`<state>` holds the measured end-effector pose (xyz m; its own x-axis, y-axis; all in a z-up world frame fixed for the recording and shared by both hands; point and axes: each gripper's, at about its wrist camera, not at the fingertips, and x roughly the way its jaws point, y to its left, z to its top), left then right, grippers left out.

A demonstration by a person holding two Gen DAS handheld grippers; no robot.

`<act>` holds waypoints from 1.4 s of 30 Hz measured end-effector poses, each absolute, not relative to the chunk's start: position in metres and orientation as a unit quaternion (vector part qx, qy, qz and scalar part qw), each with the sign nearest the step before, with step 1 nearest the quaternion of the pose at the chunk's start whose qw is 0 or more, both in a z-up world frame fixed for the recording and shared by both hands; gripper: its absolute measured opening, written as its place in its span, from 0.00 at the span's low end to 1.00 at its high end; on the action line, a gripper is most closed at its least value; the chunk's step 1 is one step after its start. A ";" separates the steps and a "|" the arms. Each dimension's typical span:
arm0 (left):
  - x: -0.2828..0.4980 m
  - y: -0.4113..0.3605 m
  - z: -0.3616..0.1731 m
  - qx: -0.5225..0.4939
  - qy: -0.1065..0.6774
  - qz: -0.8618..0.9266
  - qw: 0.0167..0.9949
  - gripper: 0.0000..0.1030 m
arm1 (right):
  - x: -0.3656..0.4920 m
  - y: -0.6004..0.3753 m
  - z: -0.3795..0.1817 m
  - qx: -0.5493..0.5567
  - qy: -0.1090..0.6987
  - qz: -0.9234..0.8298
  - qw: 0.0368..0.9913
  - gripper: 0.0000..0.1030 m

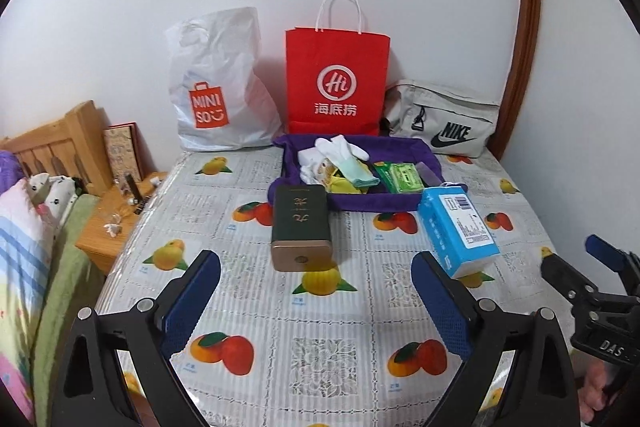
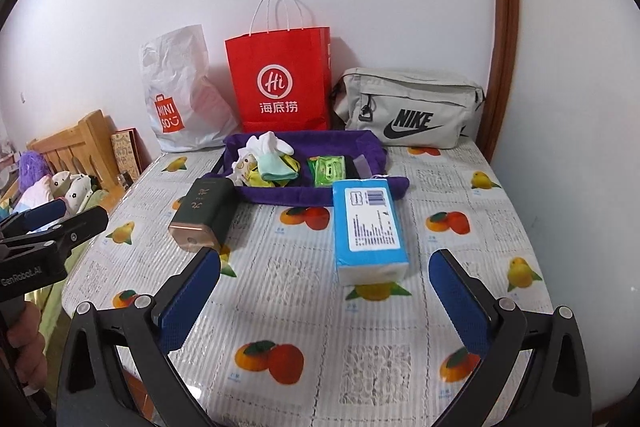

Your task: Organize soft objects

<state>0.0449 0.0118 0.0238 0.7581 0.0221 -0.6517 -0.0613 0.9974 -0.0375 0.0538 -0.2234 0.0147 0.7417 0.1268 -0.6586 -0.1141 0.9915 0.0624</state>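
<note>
Both grippers wide, empty; green tin (lying) beside tissue pack.

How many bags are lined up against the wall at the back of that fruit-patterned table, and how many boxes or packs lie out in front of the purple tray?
Bags against the wall: 3: white plastic Miniso bag, red paper Hi bag, grey fabric Nike bag.
Items before the purple fabric tray: 2: dark green box, blue tissue pack.
Total: 5

Against the wall: white plastic bag, red paper bag, grey pouch; wooden nightstand beside the surface.
</note>
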 end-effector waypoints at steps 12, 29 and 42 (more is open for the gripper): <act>0.025 0.007 0.028 -0.032 0.340 0.011 0.940 0.94 | 0.035 -0.231 0.019 0.014 0.345 0.047 0.937 1.00; 0.021 0.009 0.029 -0.031 0.340 0.013 0.940 0.94 | 0.025 -0.228 0.022 0.005 0.342 0.051 0.938 1.00; 0.019 0.008 0.030 -0.030 0.339 0.012 0.940 0.94 | 0.024 -0.229 0.026 0.002 0.340 0.048 0.939 1.00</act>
